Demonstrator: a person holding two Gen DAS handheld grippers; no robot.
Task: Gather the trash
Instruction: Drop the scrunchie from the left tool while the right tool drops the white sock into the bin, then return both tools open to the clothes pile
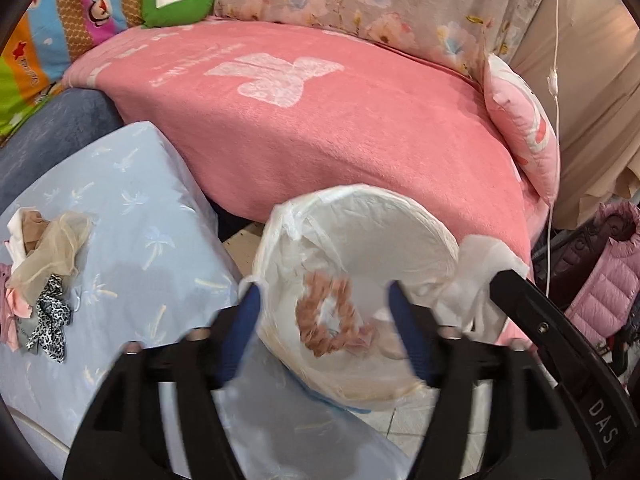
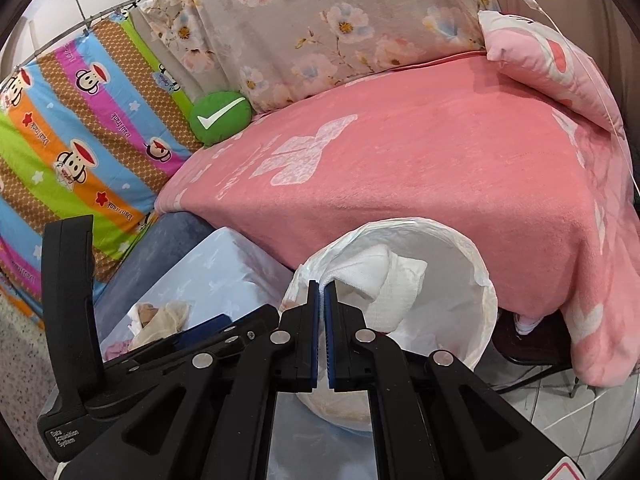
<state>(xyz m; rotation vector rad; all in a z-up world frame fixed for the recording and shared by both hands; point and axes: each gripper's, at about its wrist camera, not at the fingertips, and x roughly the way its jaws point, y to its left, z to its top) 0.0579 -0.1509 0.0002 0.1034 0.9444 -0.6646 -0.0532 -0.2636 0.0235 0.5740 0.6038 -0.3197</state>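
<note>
Left wrist view: the left gripper (image 1: 324, 312) has its jaws spread wide, holding nothing, over the bag-lined bin (image 1: 400, 216). A pink scrunchie (image 1: 332, 320) lies inside the bin. A heap of small cloth scraps (image 1: 44, 264) sits at the left edge of the blue-covered stool (image 1: 152, 216).

Right wrist view: the right gripper (image 2: 322, 304) is clamped on a white cloth (image 2: 376, 280) (held at its edge) above the bin's (image 2: 480, 280) mouth, beside the pink blanket (image 2: 420, 168).

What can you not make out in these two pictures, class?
- Bin floor: right wrist view, hidden by the white cloth held in the right gripper.
- Left gripper fingertips: left wrist view, blurred.
- Clothes pile: left wrist view, cut by the edge.
</note>
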